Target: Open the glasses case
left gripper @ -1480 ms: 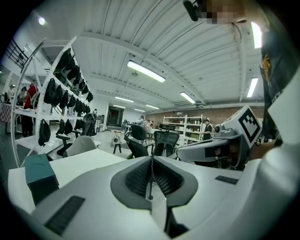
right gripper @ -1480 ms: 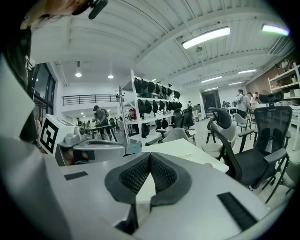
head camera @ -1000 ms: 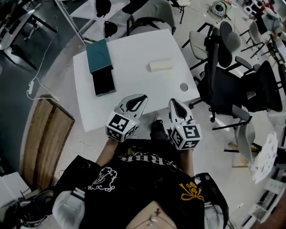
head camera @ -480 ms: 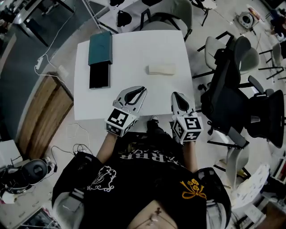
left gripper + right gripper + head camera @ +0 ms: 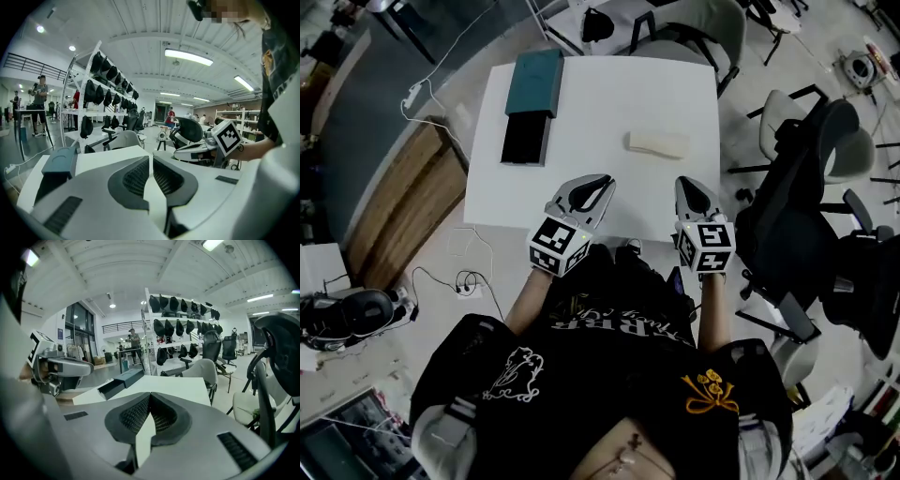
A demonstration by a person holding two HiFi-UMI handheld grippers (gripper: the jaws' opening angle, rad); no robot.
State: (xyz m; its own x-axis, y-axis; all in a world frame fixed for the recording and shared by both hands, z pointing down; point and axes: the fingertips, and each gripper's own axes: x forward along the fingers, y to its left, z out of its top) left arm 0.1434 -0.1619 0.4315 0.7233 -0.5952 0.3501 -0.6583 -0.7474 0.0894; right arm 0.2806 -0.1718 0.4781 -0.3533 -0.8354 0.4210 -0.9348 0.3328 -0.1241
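Observation:
The cream glasses case point(image 5: 658, 143) lies closed on the white table point(image 5: 609, 103), right of its middle. My left gripper point(image 5: 607, 181) is shut and empty over the table's near edge, below and left of the case. My right gripper point(image 5: 685, 182) is shut and empty too, just below the case's right end. Neither touches the case. In the left gripper view the jaws point(image 5: 150, 157) meet, with the right gripper point(image 5: 206, 147) beside them. The right gripper view shows its jaws point(image 5: 150, 394) closed over the tabletop. The case shows in neither gripper view.
A teal box point(image 5: 535, 82) and a black tray point(image 5: 525, 139) lie at the table's far left. Black office chairs point(image 5: 787, 206) stand to the right, and a grey chair point(image 5: 694, 28) stands beyond the table. A wooden panel point(image 5: 403, 216) and cables lie on the floor at left.
The head view has swung, so the table now sits squarer and higher in the frame. Both grippers have shifted along the near edge with the person and stay shut.

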